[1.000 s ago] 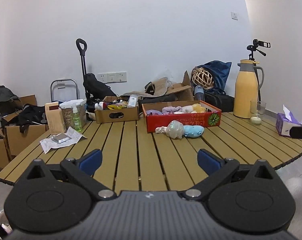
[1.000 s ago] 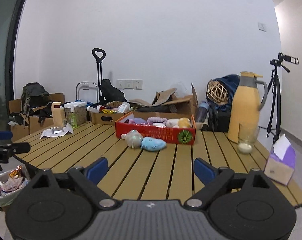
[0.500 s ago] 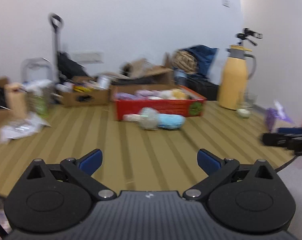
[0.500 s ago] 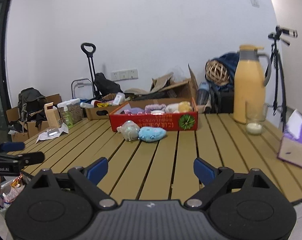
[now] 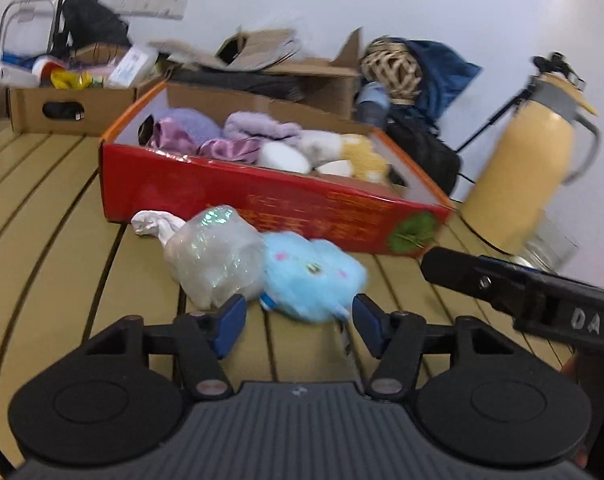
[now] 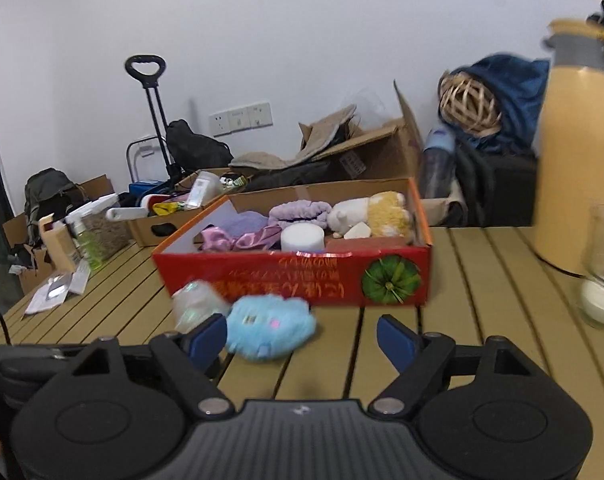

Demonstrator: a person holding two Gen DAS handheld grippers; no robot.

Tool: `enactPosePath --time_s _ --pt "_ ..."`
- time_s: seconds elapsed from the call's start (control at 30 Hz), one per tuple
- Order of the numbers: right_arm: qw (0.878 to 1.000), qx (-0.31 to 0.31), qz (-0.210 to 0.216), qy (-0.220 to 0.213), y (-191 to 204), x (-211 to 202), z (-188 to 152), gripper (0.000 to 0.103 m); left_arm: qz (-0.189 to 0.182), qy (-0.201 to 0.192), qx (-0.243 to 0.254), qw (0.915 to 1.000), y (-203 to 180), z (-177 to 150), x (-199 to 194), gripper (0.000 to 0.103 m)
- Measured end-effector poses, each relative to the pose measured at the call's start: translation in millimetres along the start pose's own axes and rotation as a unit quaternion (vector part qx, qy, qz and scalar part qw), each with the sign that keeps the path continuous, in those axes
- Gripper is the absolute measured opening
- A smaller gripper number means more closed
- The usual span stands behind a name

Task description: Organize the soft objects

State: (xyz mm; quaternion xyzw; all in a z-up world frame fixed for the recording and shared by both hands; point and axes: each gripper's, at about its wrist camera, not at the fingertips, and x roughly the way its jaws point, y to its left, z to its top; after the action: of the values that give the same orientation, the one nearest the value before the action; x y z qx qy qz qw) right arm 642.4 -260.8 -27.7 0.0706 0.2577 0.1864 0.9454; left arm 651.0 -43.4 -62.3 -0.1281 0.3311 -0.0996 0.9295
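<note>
Fingers, left gripper [image 5: 298, 322]: two, blue-tipped, apart, just been closing, flanking one blue plush toy [image 5: 312, 288] without pressing it. Fingers, right gripper [image 6: 302, 340]: two, apart, closing, toy at 10 o'clock. One wrapped bundle [image 5: 214, 256] touching toy at 9 o'clock. One red box [image 5: 262, 196] at 12 o'clock on table [image 5: 62, 272].

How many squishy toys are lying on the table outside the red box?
2. The blue plush toy lies in front of the red box; the plastic-wrapped toy touches its left side. Others may hide behind the box.
</note>
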Motion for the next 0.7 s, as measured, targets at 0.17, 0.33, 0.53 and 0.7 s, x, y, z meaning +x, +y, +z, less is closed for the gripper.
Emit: enactPosePath --time_s 0.17,0.33,0.53,0.7 --pt "0.996 0.064 0.042 0.041 -21.9 67.7 8.9 0.071 -0.031 0.024 -0.052 0.9979 25.5 13.0 28.5 0.061" --pt "0.988 0.106 0.083 0.076 -30.3 101.7 -3.4 0.042 -0.077 0.029 -0.082 0.9932 33.2 14.4 33.5 0.040" --pt "0.987 0.111 0.083 0.082 -21.6 81.9 -13.5 0.031 -0.080 0.040 -0.059 0.9942 22.6 2.6 13.7 0.038" --pt "0.986 0.125 0.080 0.074 -7.4 15.1 -43.5 0.028 -0.097 0.030 -0.030 0.9944 6.9 -38.8 -49.8 0.036"
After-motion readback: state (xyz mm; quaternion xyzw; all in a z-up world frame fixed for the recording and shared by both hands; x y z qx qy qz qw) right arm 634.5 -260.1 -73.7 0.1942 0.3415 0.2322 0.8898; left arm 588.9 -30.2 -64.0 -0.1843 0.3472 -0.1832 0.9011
